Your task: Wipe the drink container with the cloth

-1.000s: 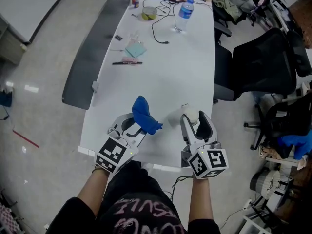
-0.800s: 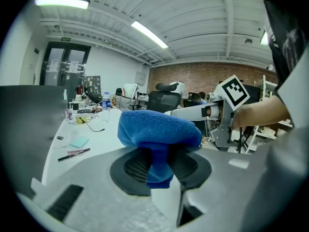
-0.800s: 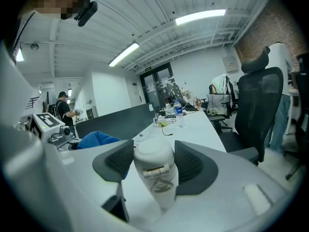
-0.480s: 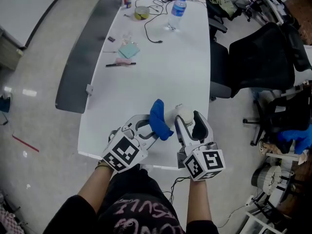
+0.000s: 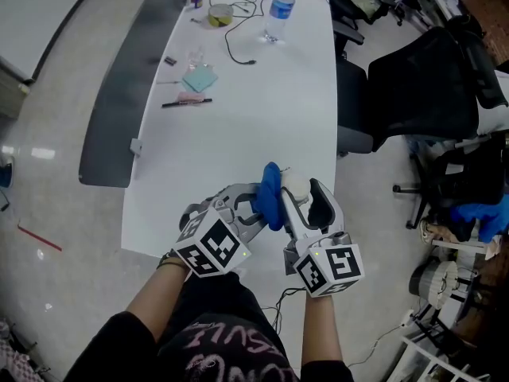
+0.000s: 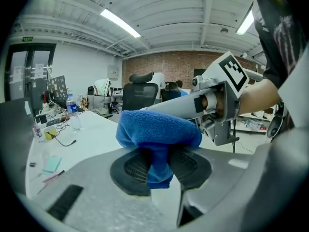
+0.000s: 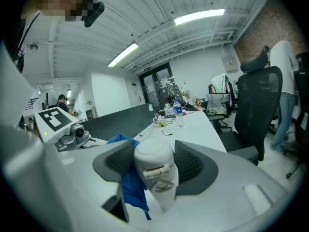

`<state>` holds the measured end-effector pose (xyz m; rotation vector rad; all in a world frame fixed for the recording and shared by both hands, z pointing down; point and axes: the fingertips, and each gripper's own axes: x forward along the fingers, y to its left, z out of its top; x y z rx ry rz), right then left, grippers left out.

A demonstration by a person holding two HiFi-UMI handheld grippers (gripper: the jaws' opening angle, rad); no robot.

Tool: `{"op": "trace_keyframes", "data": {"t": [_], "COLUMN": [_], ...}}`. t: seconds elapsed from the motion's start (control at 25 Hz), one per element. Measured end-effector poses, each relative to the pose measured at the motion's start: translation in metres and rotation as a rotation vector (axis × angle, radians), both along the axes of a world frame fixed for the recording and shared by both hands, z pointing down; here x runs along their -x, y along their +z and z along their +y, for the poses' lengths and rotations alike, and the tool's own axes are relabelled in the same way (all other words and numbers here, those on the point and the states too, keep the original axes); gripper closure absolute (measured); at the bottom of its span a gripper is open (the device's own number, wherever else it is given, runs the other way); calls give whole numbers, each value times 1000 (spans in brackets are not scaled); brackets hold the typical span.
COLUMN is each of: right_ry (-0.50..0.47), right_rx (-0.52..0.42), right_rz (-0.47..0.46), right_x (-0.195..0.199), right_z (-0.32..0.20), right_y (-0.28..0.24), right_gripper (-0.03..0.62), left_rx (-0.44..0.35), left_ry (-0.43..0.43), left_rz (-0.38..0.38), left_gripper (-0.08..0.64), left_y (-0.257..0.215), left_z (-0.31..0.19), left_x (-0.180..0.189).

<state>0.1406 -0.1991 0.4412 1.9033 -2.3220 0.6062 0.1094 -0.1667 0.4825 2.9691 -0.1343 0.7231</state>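
Most of the white tabletop [image 5: 238,126] is bare from its near edge to the far clutter [image 5: 231,6]. Near that edge the right gripper [image 5: 306,201] has its jaws clamped on the drink container [image 5: 296,184]. The left gripper [image 5: 253,205] jaws pinch the blue cloth [image 5: 271,189] right up against it.

Blue cloth [image 5: 270,191]; white drink container [image 5: 297,185]; white table [image 5: 262,110]. Left tool [image 5: 258,203] and right tool [image 5: 308,200]: grey bodies, black ribbed pads [image 7: 186,163], cubes [image 5: 208,245] with black-and-white square markers. Table's far edge: clear bottle [image 5: 274,10], blue cap.
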Motion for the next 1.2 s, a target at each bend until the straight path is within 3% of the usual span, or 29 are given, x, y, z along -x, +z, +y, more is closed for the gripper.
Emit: {"op": "trace_keyframes", "data": {"t": [0.48, 1.2], "right_ry": [-2, -6], "right_rx": [0, -19], "right_rz": [-3, -29], "right_x": [-1, -4], "right_z": [-2, -3], "right_y": [-1, 0], "right_gripper": [319, 319], "left_rx": [51, 153], "left_ry": [-5, -7], "left_rz": [-16, -175], "left_gripper": [463, 460], "left_y": [23, 99], "left_z": [-8, -15], "left_x": [-4, -5]}}
